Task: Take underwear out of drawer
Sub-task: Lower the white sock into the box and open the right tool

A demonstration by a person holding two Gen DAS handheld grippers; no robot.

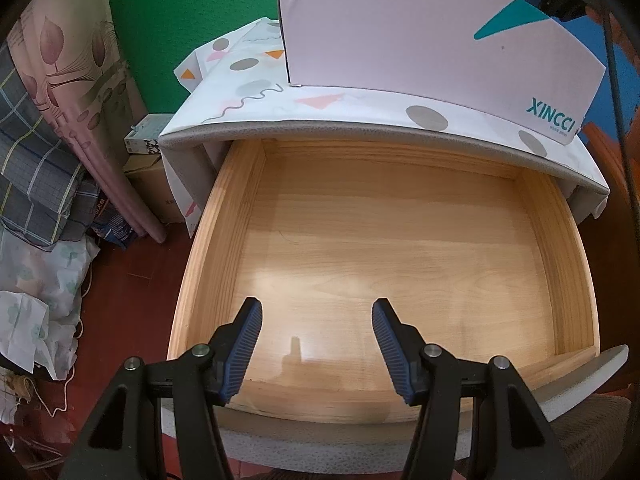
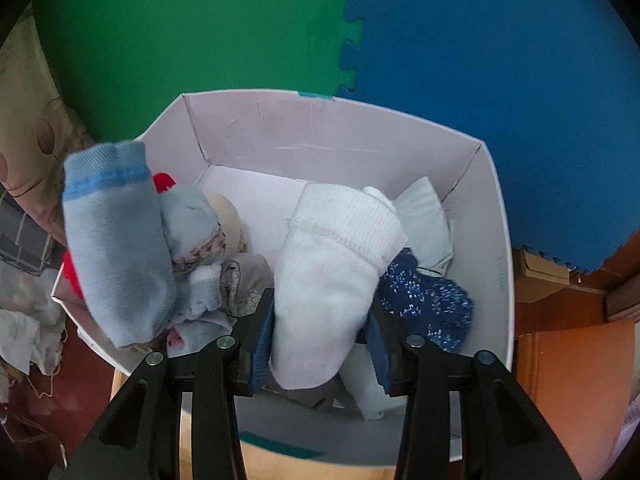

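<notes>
Underwear (image 2: 328, 280) — white, pinched in my right gripper (image 2: 320, 344) over the box (image 2: 496, 240); left gripper (image 1: 316, 344) spread above the drawer (image 1: 216, 240).

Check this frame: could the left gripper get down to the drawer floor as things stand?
Probably yes. The left gripper hangs open over the pulled-out drawer, whose wooden floor shows bare below it, nothing between.

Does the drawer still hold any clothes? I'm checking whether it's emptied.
No. The left wrist view shows only the bare wooden floor of the drawer below the open left gripper.
</notes>
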